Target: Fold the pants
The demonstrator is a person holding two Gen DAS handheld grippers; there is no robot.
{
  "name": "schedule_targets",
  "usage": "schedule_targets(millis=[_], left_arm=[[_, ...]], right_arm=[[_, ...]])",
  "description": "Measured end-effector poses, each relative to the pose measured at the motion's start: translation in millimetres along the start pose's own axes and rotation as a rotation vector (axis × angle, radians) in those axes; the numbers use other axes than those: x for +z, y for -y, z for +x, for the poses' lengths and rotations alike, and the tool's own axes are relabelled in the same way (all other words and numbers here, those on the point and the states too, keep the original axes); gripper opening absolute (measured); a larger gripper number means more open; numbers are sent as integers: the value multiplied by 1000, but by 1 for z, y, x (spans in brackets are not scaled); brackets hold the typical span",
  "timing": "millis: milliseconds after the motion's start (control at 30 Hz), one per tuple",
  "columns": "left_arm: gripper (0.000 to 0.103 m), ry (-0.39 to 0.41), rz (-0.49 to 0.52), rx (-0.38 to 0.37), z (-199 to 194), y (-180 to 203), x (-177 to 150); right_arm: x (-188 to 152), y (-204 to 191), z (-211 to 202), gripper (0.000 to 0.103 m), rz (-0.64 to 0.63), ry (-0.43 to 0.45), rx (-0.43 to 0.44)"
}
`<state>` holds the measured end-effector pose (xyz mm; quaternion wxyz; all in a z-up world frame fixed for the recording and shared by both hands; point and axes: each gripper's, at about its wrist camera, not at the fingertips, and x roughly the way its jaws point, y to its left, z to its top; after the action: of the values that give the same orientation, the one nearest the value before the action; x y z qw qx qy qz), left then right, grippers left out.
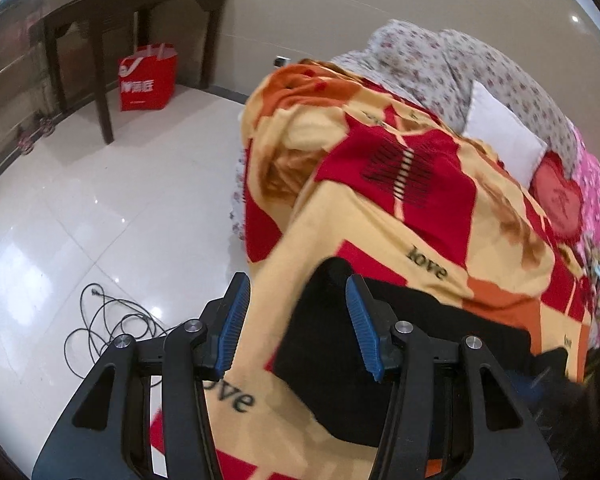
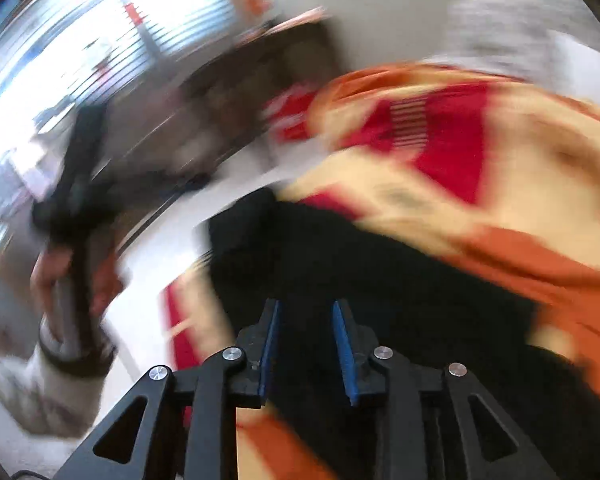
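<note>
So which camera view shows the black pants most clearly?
The left wrist view: the black pants lie sharp on the patterned blanket, edges readable. The right wrist view shows more of them, but motion blur smears everything.

The pants (image 1: 400, 344) are black, of a soft matte cloth, and lie flat on the bed, on a blanket patterned in red, yellow and orange. In the left wrist view they form a broad dark slab near the bed's near left edge, with one rounded corner pointing toward the far side and a straight edge running along the left. In the right wrist view, which is badly blurred, the pants (image 2: 360, 272) spread as a wide black patch across the middle, reaching off to the near right.
</note>
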<state>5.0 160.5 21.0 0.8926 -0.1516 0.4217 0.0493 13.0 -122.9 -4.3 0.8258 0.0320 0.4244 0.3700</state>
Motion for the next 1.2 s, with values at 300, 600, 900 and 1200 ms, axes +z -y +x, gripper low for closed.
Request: schedule_targets(millis=[300, 600, 900, 1200], left_arm=[[50, -61, 74, 61, 27, 24, -24], [50, -79, 15, 67, 42, 13, -14], [50, -130, -20, 154, 75, 0, -18], [50, -80, 20, 71, 38, 22, -25]], right_arm=[[-12, 93, -10, 26, 299, 47, -86], [11, 95, -6, 6, 185, 104, -241], [-1, 109, -13, 14, 241, 77, -273], [-50, 68, -47, 17, 149, 16, -218]])
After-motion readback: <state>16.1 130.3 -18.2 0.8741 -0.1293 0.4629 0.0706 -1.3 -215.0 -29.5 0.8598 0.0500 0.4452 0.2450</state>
